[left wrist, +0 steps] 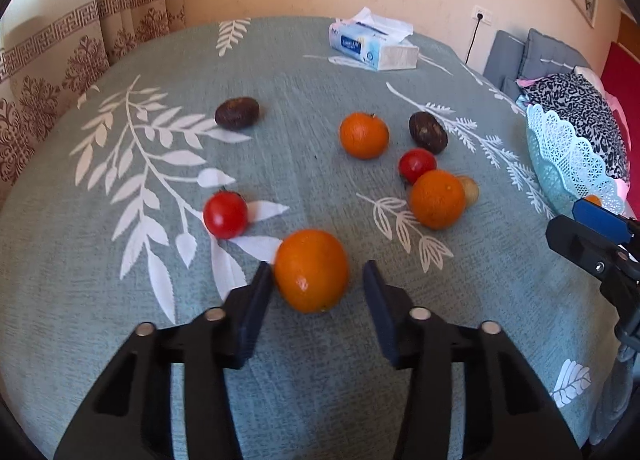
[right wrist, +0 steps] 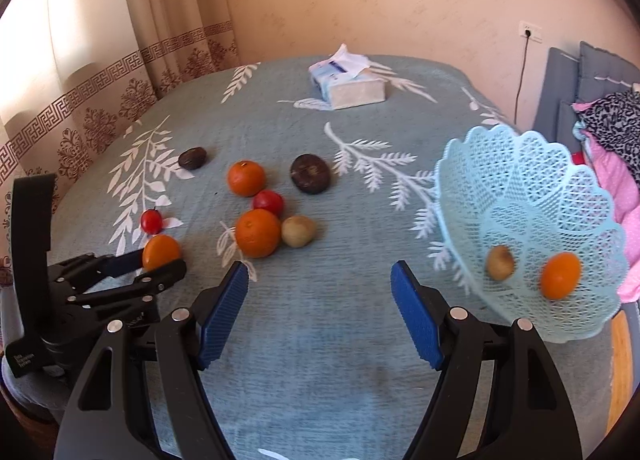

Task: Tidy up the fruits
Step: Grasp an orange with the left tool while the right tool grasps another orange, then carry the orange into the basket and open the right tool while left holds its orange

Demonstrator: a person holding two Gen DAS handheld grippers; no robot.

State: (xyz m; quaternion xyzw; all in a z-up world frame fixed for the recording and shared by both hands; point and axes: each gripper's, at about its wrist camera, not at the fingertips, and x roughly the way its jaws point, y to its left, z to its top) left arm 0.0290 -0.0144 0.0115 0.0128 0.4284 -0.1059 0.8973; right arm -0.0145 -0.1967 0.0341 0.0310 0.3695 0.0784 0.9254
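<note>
Fruits lie on a green leaf-patterned tablecloth [left wrist: 160,280]. My left gripper [left wrist: 318,276] is open around a near orange [left wrist: 311,270], its jaws on either side with a gap on the right; it also shows in the right wrist view [right wrist: 161,252]. My right gripper [right wrist: 320,288] is open and empty above the cloth. A light blue lattice basket [right wrist: 520,196] at the right holds an orange [right wrist: 560,275] and a brownish fruit [right wrist: 500,262]. Two more oranges [left wrist: 364,135] [left wrist: 437,199], two red tomatoes [left wrist: 225,214] [left wrist: 417,165], two dark fruits [left wrist: 237,112] [left wrist: 427,132] and a pale fruit [right wrist: 298,231] lie loose.
A tissue box [left wrist: 372,45] stands at the far side of the table. Curtains [left wrist: 52,60] hang at the left. Grey cushions and patterned clothes [left wrist: 576,100] lie beyond the right table edge. The basket sits near that edge.
</note>
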